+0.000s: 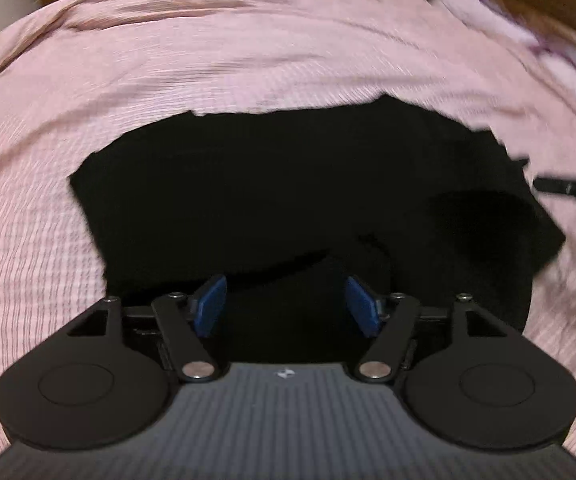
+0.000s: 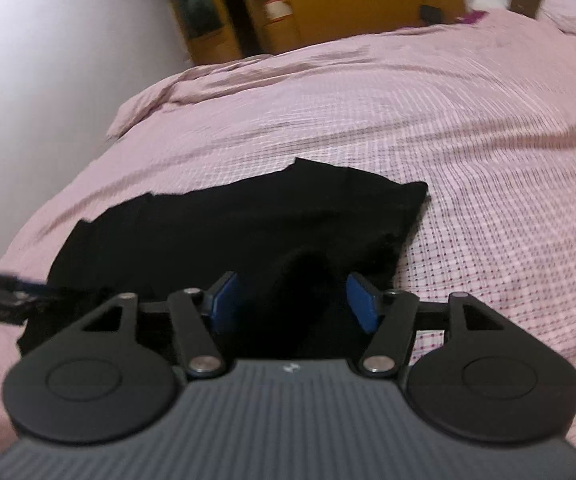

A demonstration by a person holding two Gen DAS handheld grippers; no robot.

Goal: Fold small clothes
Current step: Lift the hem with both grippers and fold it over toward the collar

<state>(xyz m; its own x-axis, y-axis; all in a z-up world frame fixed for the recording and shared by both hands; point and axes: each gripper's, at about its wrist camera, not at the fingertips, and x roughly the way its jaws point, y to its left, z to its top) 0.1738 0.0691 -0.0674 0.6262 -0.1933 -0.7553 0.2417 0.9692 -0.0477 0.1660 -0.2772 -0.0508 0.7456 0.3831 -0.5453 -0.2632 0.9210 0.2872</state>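
I see a matt black cloth garment (image 1: 288,184) on the pink checked woven bedsheet (image 1: 168,60). Gripper pads (image 1: 210,304) look like blue rubber, arms matt black plastic with shiny metal pins. Cupboard (image 2: 328,0) at the far edge is glossy wood.

left gripper (image 1: 286,304) and right gripper (image 2: 288,300): black linkage arms, blue pads, silver screws, ribbed grey body

Both wrist cams look forward-down, close over bed (image 1: 248,60). Left sits above garment's (image 1: 288,200) near edge; right views it from right side. Shared: garment, bedspread, wardrobe (image 2: 348,0).
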